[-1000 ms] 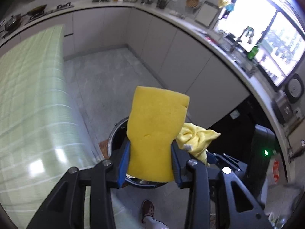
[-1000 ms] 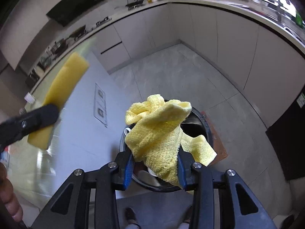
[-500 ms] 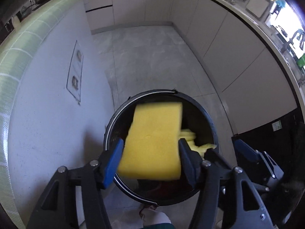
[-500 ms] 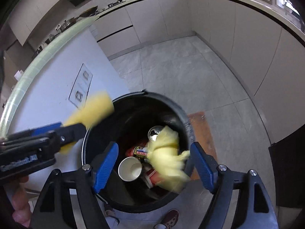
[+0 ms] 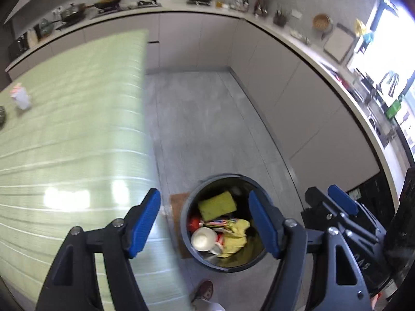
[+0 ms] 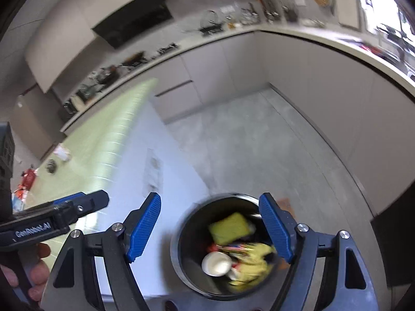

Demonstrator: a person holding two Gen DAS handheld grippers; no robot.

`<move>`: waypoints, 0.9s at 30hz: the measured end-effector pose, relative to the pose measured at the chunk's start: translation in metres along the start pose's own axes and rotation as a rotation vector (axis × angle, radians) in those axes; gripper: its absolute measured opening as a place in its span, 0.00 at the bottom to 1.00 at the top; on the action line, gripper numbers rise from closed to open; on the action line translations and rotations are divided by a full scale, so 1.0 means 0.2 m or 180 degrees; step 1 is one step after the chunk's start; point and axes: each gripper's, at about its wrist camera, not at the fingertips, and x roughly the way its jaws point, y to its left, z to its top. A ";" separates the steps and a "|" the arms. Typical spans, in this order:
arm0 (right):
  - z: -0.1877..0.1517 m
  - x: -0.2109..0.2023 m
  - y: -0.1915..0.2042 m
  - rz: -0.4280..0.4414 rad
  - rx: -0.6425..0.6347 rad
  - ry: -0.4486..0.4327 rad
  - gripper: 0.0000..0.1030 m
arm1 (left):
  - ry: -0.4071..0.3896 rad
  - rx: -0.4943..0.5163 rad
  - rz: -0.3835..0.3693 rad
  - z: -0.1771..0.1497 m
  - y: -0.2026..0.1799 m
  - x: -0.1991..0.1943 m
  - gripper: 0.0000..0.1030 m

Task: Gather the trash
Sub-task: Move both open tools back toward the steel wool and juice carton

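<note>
A round black trash bin [image 5: 185, 238] stands on the floor below both grippers; it also shows in the right wrist view [image 6: 179, 256]. Inside lie a yellow sponge [image 5: 217, 205] [image 6: 229, 226], a yellow cloth [image 5: 236, 238] [image 6: 253, 265], a white cup [image 5: 203, 239] [image 6: 216, 263] and colourful wrappers. My left gripper [image 5: 205, 223] is open and empty above the bin. My right gripper [image 6: 210, 228] is open and empty above the bin too. The right gripper's fingers [image 5: 342, 202] show at the right of the left wrist view.
A green-tiled island top [image 5: 72, 129] lies to the left, with a small white cup [image 5: 22, 98] far back. Its white side [image 6: 176, 176] drops beside the bin. Grey cabinets [image 5: 285, 83] and a cluttered counter ring the grey floor [image 5: 207, 119].
Both grippers opened over the bin. The sponge dropped from the left one and the cloth from the right one into the bin. Both grippers then rose and tilted up.
</note>
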 end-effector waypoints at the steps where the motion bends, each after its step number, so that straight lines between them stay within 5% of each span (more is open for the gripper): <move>1: 0.01 0.00 0.06 0.0036 -0.0019 0.0005 0.78 | -0.0020 -0.0024 0.0024 0.01 0.07 -0.02 0.70; 15: 0.01 0.27 1.52 0.0480 -0.0616 0.0082 0.82 | -0.0270 -0.0411 0.0614 0.02 1.44 -0.42 0.70; 22: 0.01 0.50 1.94 0.0592 -0.0907 0.0194 0.83 | -0.0231 -0.0742 0.0855 0.11 1.98 -0.40 0.70; 27: 0.11 0.72 2.15 0.0725 -0.1153 0.0247 0.86 | -0.0229 -0.0941 0.0959 0.22 2.19 -0.34 0.70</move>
